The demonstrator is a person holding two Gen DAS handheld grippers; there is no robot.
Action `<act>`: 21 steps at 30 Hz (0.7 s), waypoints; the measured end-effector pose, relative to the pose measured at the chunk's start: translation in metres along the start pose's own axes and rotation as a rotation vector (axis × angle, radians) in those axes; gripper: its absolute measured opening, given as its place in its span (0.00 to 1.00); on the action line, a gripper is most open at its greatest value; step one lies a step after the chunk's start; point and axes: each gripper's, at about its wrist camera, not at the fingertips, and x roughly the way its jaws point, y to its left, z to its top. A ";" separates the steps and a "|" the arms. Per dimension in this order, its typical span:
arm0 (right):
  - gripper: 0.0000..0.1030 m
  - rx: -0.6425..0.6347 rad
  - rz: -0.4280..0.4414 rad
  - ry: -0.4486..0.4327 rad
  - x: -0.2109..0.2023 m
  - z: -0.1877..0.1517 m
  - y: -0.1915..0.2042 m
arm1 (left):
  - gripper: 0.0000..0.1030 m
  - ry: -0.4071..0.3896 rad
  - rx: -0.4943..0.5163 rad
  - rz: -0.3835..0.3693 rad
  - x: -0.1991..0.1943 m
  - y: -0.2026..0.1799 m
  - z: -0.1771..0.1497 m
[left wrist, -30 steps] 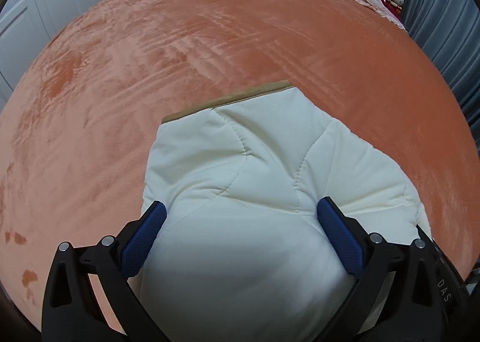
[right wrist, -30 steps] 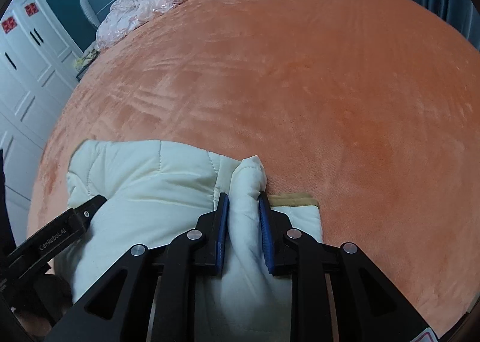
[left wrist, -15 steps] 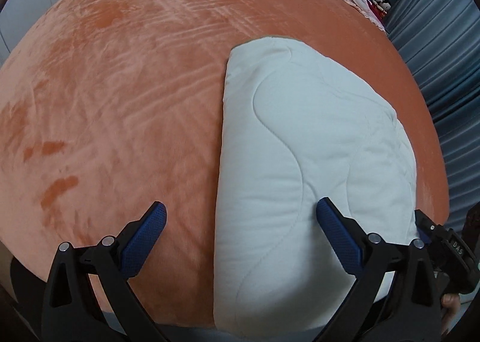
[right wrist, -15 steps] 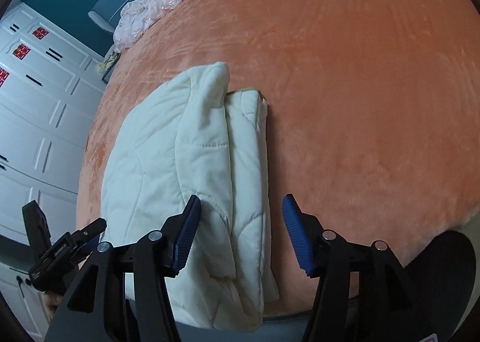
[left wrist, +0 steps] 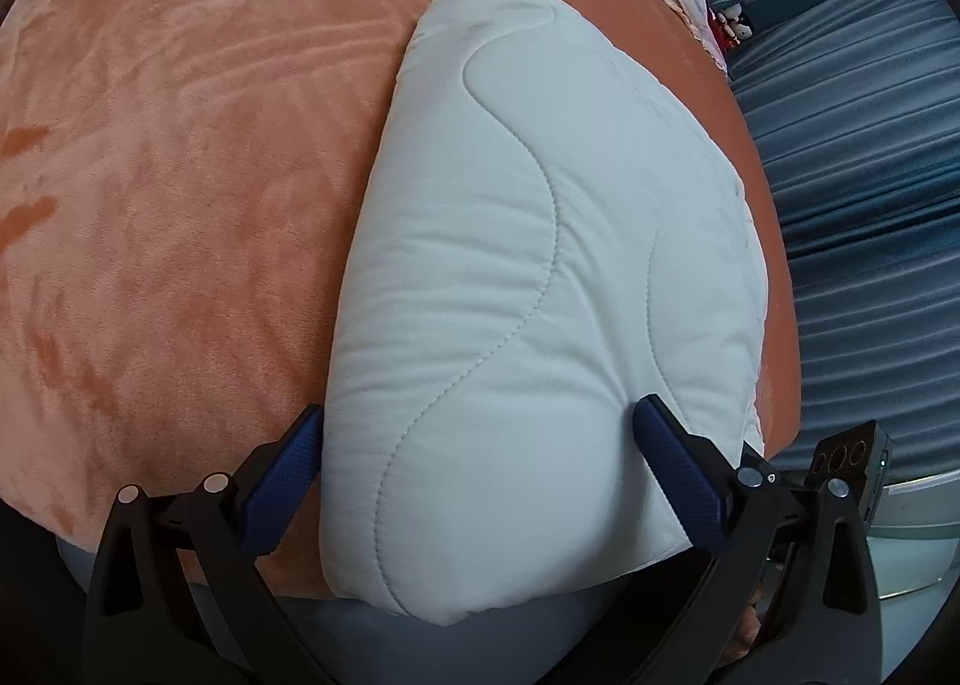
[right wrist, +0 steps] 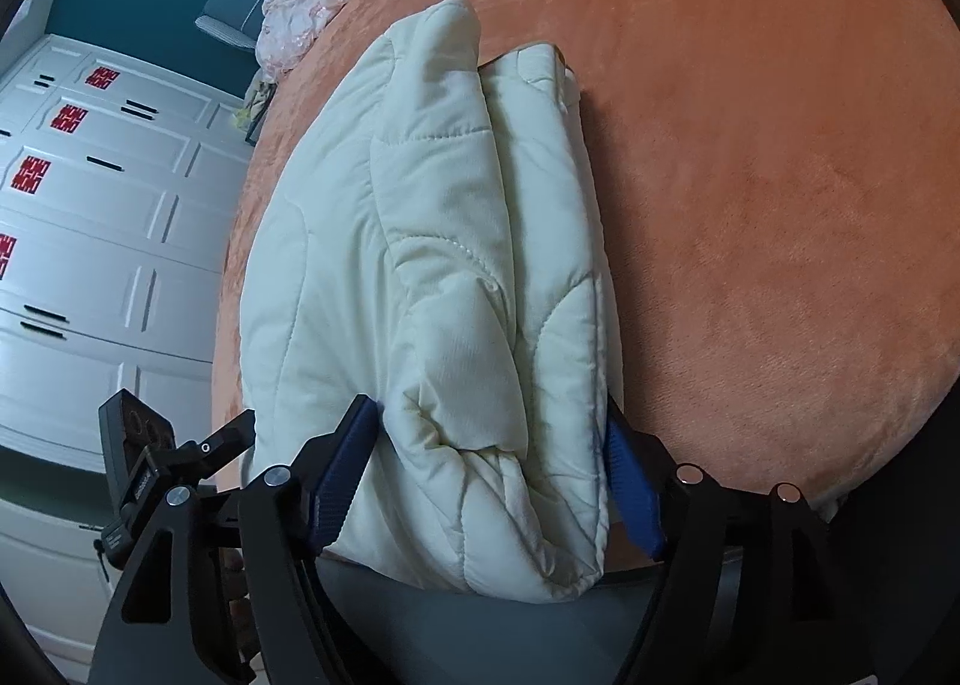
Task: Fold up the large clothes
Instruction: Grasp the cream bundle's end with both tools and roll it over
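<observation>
Jacket (left wrist: pixel 528 277): cream, quilted, folded into a long bundle; laid on the orange bedspread (left wrist: pixel 180 193) at the bed's near edge
Long axis: run from the near edge toward the far end of the bed; near end overhung past the edge
Layers: folds stacked along the right side, as seen in the right wrist view
Left gripper (left wrist: pixel 486 463): jaws spread wide, the near end of the jacket between them; contact by the pads cannot be told
Right gripper (right wrist: pixel 489 475): jaws opening, set either side of the near end; nothing clamped
Wardrobe (right wrist: pixel 90 241): white, beside the bed
</observation>
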 end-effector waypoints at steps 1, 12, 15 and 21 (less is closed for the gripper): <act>0.72 0.005 0.009 0.003 0.002 0.000 -0.001 | 0.96 -0.002 0.010 0.010 0.003 0.000 -0.001; 0.79 0.006 0.020 0.000 0.014 -0.003 -0.003 | 0.96 -0.011 0.037 0.068 0.016 -0.018 0.004; 0.78 0.000 0.007 0.002 0.016 -0.002 0.003 | 0.96 -0.018 0.046 0.085 0.021 -0.031 0.009; 0.53 -0.059 -0.037 -0.007 0.011 0.004 0.023 | 0.94 -0.055 0.133 0.128 0.015 -0.053 0.007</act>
